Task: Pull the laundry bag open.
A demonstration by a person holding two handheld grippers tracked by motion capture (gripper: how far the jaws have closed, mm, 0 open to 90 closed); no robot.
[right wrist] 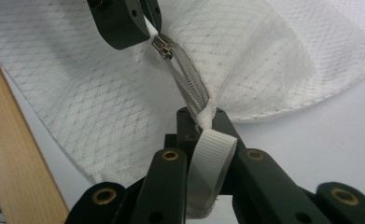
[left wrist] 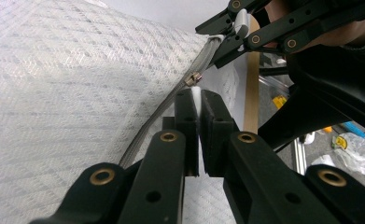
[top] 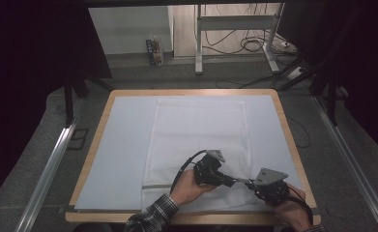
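With the right gripper [right wrist: 202, 122] clamped on the mesh bag's [right wrist: 77, 84] corner loop [right wrist: 210, 161], the left gripper's [left wrist: 199, 100] closed fingers [right wrist: 124, 21], gripping the zipper pull [right wrist: 163, 46], should draw straight along the zipper [right wrist: 189, 84], away from that loop.

Mesh bag [top: 196, 140] flat on pad [top: 123, 145], pad on table [top: 288, 130]. Bag's zipper [right wrist: 187, 79] along near edge, close to table's front rim. Left gripper [top: 232, 182] and right gripper [top: 252, 184] over bag's near right corner, left one left of right, tips almost meeting. Zipper slider [right wrist: 162, 46] between them. Ribbon loop [right wrist: 210, 163] at zipper's right end.
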